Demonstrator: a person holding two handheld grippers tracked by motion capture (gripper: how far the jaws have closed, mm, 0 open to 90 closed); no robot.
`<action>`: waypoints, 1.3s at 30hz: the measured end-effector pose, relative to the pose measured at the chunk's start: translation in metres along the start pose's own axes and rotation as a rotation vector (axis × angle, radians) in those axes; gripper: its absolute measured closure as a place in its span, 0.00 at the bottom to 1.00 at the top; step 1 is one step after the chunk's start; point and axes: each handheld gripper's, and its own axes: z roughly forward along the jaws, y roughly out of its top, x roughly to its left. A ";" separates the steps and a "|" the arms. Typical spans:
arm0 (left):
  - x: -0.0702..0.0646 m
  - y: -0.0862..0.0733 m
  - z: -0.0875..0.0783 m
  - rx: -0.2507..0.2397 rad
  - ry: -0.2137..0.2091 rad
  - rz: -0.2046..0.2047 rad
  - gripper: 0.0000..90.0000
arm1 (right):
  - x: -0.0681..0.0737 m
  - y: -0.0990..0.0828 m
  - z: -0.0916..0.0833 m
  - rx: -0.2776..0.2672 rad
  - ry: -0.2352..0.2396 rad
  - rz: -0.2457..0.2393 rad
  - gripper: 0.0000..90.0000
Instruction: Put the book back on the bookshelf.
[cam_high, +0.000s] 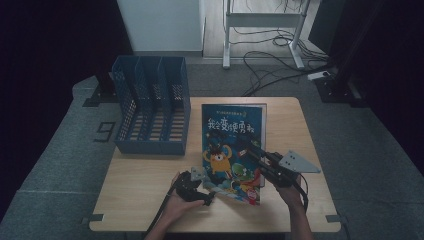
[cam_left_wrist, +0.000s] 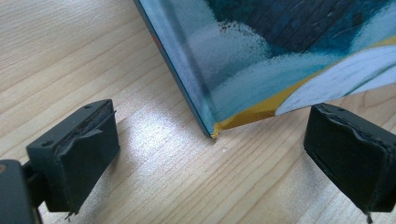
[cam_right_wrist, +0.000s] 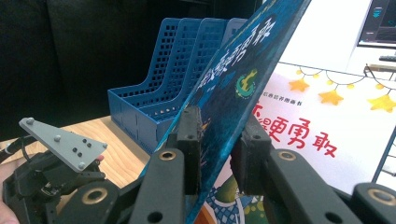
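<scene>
A children's book with a dark blue cover, a cartoon monster and Chinese title lies on the wooden table. My right gripper reaches in from the right and is shut on the front cover, one jaw on each face. The cover is lifted at a slant above the white title page. My left gripper rests low on the table at the book's near left corner. Its jaws stand wide open on either side of that corner, touching nothing.
A blue perforated file holder with several upright slots stands at the table's back left, and it also shows behind the cover. Cables and a white frame stand on the floor beyond the table.
</scene>
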 end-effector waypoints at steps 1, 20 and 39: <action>-0.001 0.000 0.000 -0.002 0.004 0.001 0.05 | 0.000 0.000 -0.001 0.000 0.000 -0.005 0.82; -0.001 -0.003 -0.001 0.000 0.027 0.010 0.05 | -0.002 -0.001 -0.004 0.003 0.023 0.004 0.82; 0.002 -0.001 0.000 0.000 0.046 0.003 0.05 | -0.002 0.001 -0.008 0.022 0.029 -0.025 0.82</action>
